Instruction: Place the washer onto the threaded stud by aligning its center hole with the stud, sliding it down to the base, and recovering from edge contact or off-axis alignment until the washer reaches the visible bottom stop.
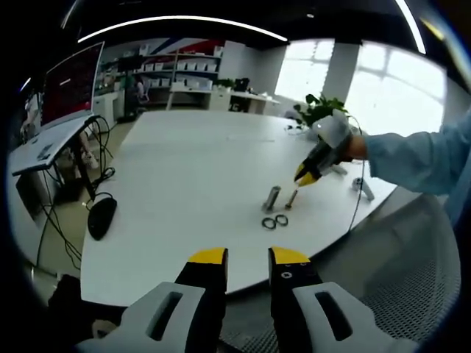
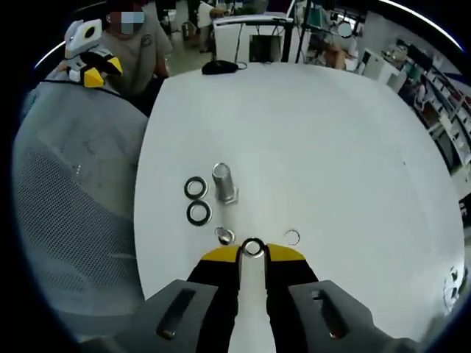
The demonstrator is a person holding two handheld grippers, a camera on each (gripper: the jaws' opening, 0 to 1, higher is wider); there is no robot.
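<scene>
In the right gripper view my right gripper [image 2: 252, 254] is shut on a small silver washer [image 2: 253, 248], held just above the white table [image 2: 331, 147]. A small stud [image 2: 224, 235], seen almost end-on, stands just left of the tips. Farther off are a thick threaded stud [image 2: 223, 184] upright on its hex base, and two dark washers [image 2: 197, 200] left of it. In the left gripper view my left gripper [image 1: 249, 257] hangs open over the table's near edge. The right gripper [image 1: 307, 175] hovers above the small stud [image 1: 291, 198], beside the thick stud [image 1: 272, 198] and the washers [image 1: 274, 220].
A thin ring [image 2: 292, 237] lies right of my right tips. A grey mesh chair [image 2: 66, 206] stands against the table edge, with a person in a grey shirt [image 2: 140, 44] behind it. A black mouse [image 1: 101, 217] sits near the table's left edge, below a monitor [image 1: 70, 84].
</scene>
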